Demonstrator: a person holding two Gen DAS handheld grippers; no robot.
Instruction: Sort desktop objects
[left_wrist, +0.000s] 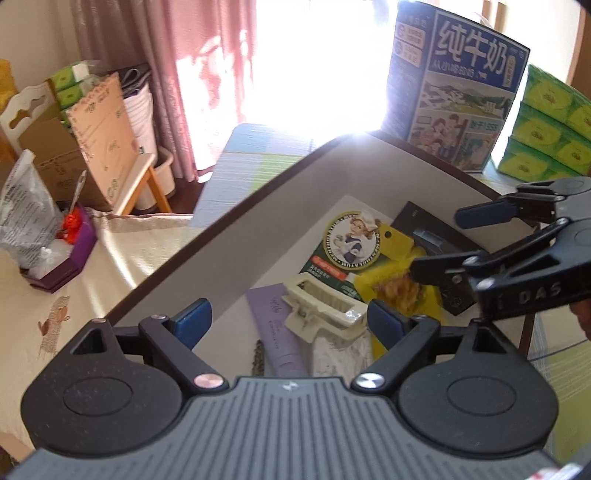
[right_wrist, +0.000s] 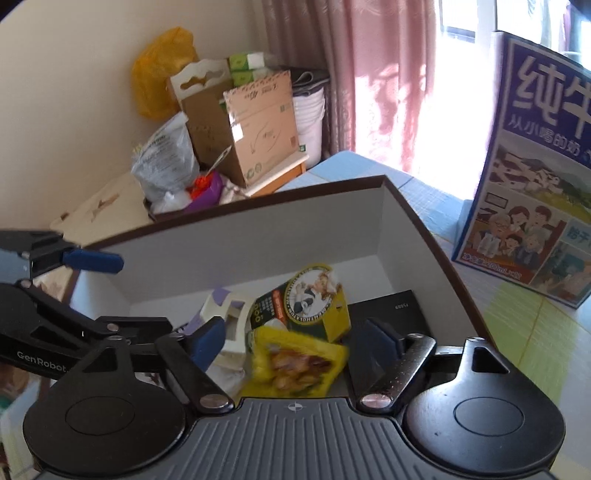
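Left tool (left_wrist: 290, 321), right tool (right_wrist: 295, 338): black linkages, blue pads, silver screws, ribbed grey housing, "GenRobot" lettering.

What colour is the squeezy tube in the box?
Light purple. The tube shows best in the left wrist view.

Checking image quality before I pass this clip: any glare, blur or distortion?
Left wrist view: window glare washes out the far rim of the brown-edged white box; fisheye bends it. Right wrist view: the yellow snack packet is motion-blurred; exposure even.
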